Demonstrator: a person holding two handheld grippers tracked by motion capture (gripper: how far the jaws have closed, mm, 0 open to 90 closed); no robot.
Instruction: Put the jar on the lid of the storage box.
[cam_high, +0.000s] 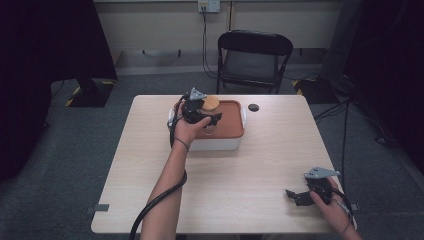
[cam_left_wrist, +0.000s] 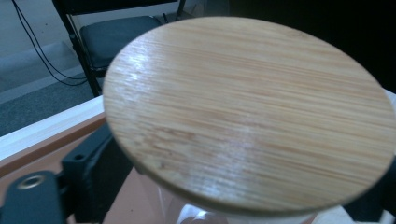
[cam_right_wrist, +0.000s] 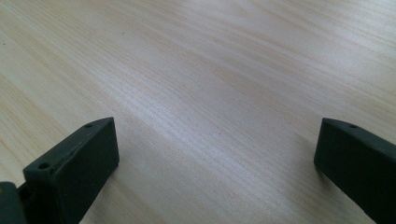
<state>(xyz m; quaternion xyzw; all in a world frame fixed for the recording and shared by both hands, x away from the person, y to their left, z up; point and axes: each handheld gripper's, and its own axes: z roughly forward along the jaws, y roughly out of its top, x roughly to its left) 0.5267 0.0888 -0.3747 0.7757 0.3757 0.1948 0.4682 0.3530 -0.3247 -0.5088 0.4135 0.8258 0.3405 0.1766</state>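
A glass jar with a round wooden lid (cam_high: 210, 102) stands on the orange top of a white box (cam_high: 234, 142) at the table's far middle. My left gripper (cam_high: 204, 120) reaches around the jar from the near left side. In the left gripper view the lid (cam_left_wrist: 247, 112) looms close, with clear glass (cam_left_wrist: 187, 212) under it. The jar stands between the black fingers (cam_left_wrist: 93, 177), and a strip of orange shows between the left finger and the glass. My right gripper (cam_high: 295, 196) rests low at the table's near right corner, jaws wide apart over bare wood (cam_right_wrist: 215, 135).
A small black disc (cam_high: 253, 107) lies on the table just right of the box. A black folding chair (cam_high: 252, 57) stands behind the table's far edge. Light wood stretches between the box and the right gripper.
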